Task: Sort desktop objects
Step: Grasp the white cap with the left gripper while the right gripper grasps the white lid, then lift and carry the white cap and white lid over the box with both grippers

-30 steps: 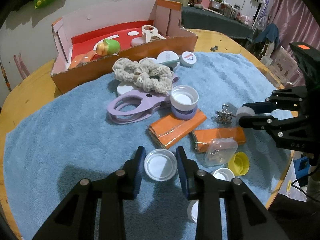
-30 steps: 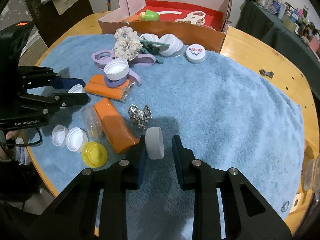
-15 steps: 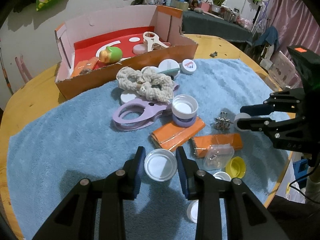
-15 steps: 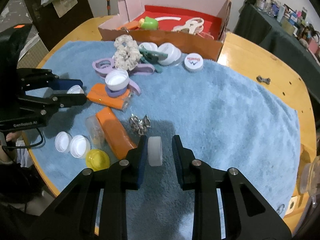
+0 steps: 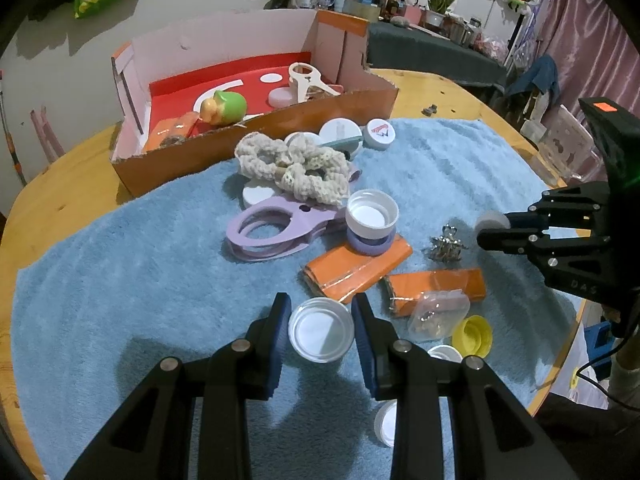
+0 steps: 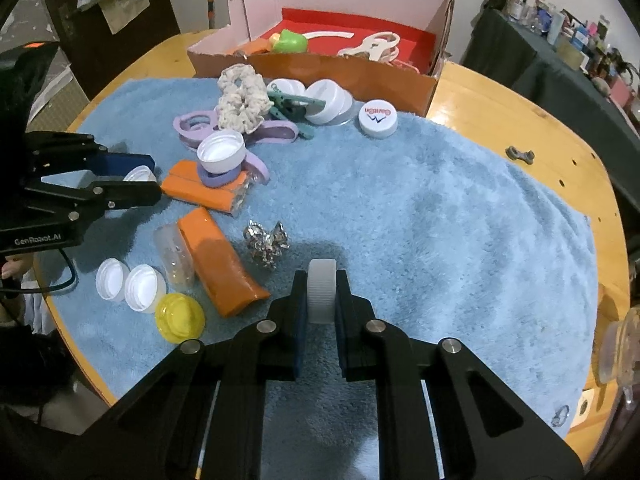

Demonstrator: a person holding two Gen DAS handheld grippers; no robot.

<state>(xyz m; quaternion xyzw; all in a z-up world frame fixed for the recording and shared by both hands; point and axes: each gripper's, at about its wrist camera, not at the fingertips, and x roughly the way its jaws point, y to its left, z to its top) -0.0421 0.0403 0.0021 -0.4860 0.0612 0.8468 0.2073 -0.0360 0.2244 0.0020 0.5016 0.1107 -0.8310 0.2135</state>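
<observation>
My left gripper [image 5: 322, 320] is shut on a flat white lid [image 5: 321, 334], rim up, low over the blue towel [image 5: 120, 280]; the same grip shows in the right wrist view at the left gripper [image 6: 148, 184]. My right gripper [image 6: 321, 292] is shut on a ribbed white cap [image 6: 321, 296] standing on edge between the pads, just right of a crumpled silver piece [image 6: 266, 242]. In the left wrist view the right gripper [image 5: 490, 228] sits at the right. A cardboard box [image 5: 256, 148] with a red floor stands at the back, holding a green toy [image 5: 224, 106].
On the towel lie a cream scrunchie [image 5: 292, 168], a purple clip [image 5: 264, 228], a white cap on a purple ring [image 5: 372, 216], two orange packs [image 5: 356, 268], a clear case [image 5: 438, 312] and a yellow cap [image 5: 472, 336]. Bare towel spreads right of the right gripper.
The right gripper's jaws have closed onto the ribbed white cap, which earlier had a gap beside it. The left gripper keeps its hold on the flat lid.
</observation>
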